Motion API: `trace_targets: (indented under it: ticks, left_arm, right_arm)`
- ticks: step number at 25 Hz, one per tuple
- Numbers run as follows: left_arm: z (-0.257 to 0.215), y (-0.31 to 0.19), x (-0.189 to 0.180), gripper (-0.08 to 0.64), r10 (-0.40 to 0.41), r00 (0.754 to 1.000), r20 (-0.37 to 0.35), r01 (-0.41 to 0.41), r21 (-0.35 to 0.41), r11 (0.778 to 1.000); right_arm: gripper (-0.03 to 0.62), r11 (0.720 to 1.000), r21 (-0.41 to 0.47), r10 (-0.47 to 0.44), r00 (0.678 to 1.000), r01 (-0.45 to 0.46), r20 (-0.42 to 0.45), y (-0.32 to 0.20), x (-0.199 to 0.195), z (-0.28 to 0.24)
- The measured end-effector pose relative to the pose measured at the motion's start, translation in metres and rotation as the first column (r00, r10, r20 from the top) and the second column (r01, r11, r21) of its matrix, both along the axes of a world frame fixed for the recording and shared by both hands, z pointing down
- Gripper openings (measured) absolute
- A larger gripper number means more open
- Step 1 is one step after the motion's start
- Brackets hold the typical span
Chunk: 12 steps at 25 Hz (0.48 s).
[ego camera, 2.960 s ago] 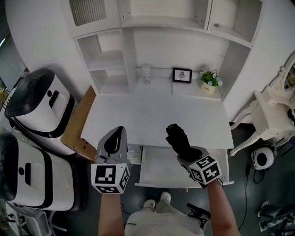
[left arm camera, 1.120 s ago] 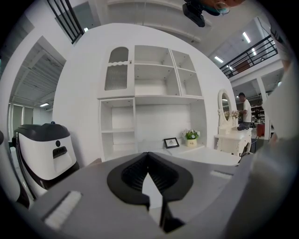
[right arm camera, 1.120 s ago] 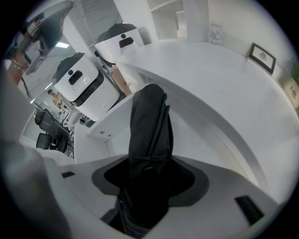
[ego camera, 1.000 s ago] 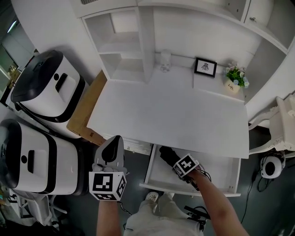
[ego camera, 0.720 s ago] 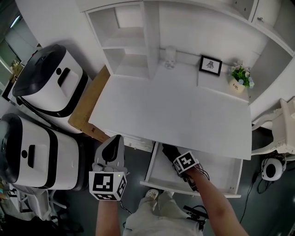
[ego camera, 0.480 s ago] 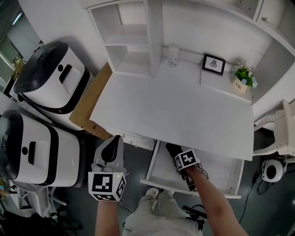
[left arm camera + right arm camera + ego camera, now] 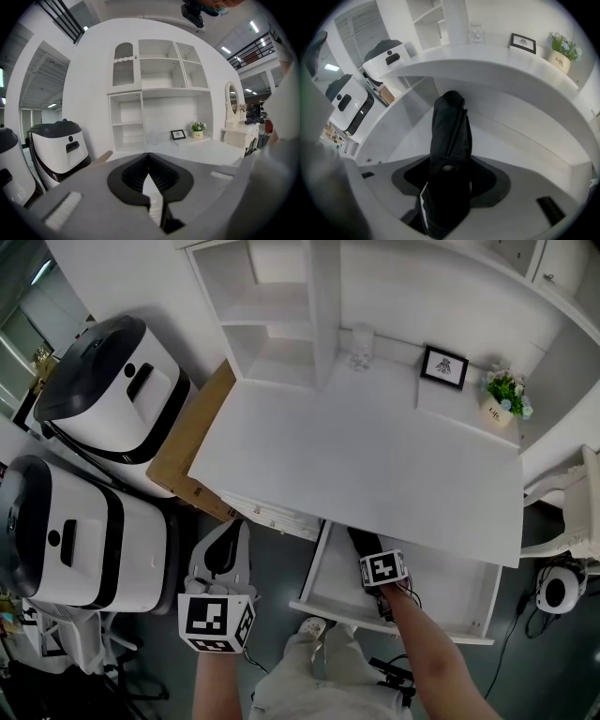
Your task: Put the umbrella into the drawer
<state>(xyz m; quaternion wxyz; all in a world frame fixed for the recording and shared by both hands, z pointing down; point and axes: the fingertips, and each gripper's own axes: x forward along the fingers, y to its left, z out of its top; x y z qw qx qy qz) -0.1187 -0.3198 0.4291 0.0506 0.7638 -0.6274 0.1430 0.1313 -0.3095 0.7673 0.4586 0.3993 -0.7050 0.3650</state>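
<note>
Umbrella (image 7: 449, 131), black, folded: the right gripper (image 7: 368, 554) is clamping it between its jaws and pointing it steeply downward inside the left end of the open white drawer (image 7: 441, 585), just under the front edge of the white desk (image 7: 375, 456). Left gripper (image 7: 237, 526) is hovering to the left of the drawer, jaws pressed together on nothing. Farther off, the desk is carrying a framed picture (image 7: 444, 367) and a potted plant (image 7: 507, 392) along its back.
</note>
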Motion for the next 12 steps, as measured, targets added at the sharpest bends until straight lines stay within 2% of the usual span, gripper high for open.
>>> trace_targets:
  ticks: [7,12]
  left_arm:
    - [-0.002,0.004,0.003,0.009,0.009,1.000,0.000,-0.009,0.005,1.000]
    - [-0.007,0.005,0.011,0.009,0.035,0.999,-0.006,-0.034,0.019,0.999]
  right_arm:
    - [0.248,0.989,0.146,0.018,0.999,-0.023,0.042,-0.023,-0.003,-0.023]
    - [0.273,0.982,0.185,0.013,0.998,-0.025,0.066,-0.031,-0.006,-0.041]
